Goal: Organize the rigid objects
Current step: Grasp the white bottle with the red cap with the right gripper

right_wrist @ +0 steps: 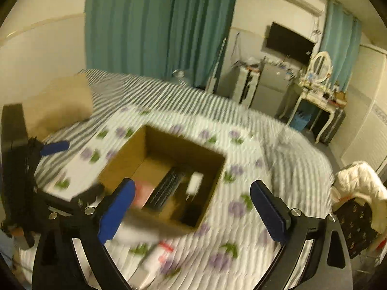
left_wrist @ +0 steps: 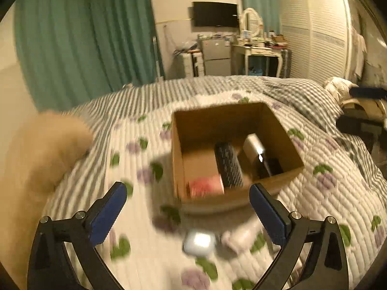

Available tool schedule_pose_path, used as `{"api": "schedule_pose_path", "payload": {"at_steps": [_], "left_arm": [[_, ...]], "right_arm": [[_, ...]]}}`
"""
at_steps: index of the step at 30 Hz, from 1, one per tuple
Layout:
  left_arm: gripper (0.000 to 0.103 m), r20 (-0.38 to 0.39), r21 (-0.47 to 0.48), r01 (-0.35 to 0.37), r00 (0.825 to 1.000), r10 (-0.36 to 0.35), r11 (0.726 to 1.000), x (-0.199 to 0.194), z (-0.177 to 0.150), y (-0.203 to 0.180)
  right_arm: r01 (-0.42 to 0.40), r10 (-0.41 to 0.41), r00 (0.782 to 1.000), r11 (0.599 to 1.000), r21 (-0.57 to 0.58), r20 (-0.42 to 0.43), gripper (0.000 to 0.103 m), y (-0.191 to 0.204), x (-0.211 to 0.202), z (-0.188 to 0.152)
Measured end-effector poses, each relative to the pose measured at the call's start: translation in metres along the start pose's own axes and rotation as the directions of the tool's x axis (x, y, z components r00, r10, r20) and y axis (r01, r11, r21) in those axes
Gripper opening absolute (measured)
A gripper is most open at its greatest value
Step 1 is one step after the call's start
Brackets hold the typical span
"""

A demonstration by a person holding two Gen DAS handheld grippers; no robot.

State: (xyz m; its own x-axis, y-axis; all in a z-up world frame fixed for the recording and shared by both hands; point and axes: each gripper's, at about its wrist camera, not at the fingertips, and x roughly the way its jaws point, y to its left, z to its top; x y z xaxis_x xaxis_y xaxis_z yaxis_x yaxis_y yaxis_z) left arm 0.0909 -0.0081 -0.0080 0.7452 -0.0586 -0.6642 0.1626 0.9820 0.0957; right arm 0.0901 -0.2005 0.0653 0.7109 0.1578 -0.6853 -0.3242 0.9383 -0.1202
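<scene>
Left gripper [left_wrist: 188, 199]: your jaws stand wide apart and hold nothing; the blue pads [left_wrist: 109, 213] frame the bed ahead.
Right gripper [right_wrist: 192, 207]: yours is spread wide too, and empty; it hangs above the near rim of the cardboard box [right_wrist: 121, 159].
White case [left_wrist: 199, 241]: a small rounded white thing lies on the quilt [left_wrist: 135, 261] between your left fingers, nearer you than the box; blur hides what it is exactly.
Pale object [left_wrist: 239, 238]: it lies just beside the case, toward your left gripper's right finger; too smeared to name.
Box contents: a black ribbed remote-like bar [left_wrist: 228, 165], a white charger-like block [left_wrist: 252, 145], something pink [left_wrist: 205, 187] and a dark item already lie inside.
Step in hand: judged from this, you are picking the next loose piece off the quilt.
How to do it well: slow down first, since both views are smeared. Centre the case between the left pads, come down square, and close on its flatter sides so it does not squirt out.
Risk: the soft quilt gives, so press lightly. Keep your right gripper out of the left one's path to the box.
</scene>
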Motion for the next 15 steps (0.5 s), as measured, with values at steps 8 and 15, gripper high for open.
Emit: {"api": "schedule_pose_path", "payload": {"at_steps": [8,15], "left_arm": [[0.103,-0.096,-0.145,-0.029,0.995,0.015,0.989,0.024,-0.074,-0.002],[0.103,-0.139,-0.129,-0.031,0.99,0.012,0.991,0.041,-0.092,-0.008]], "right_arm": [[-0.064,0.07,0.973,0.997,0.036,-0.222,0.096,0.028,0.072,-0.09],[-0.089,0.126,0.912,0.99,0.113,-0.391,0.092,0.02,0.129,-0.12]]}}
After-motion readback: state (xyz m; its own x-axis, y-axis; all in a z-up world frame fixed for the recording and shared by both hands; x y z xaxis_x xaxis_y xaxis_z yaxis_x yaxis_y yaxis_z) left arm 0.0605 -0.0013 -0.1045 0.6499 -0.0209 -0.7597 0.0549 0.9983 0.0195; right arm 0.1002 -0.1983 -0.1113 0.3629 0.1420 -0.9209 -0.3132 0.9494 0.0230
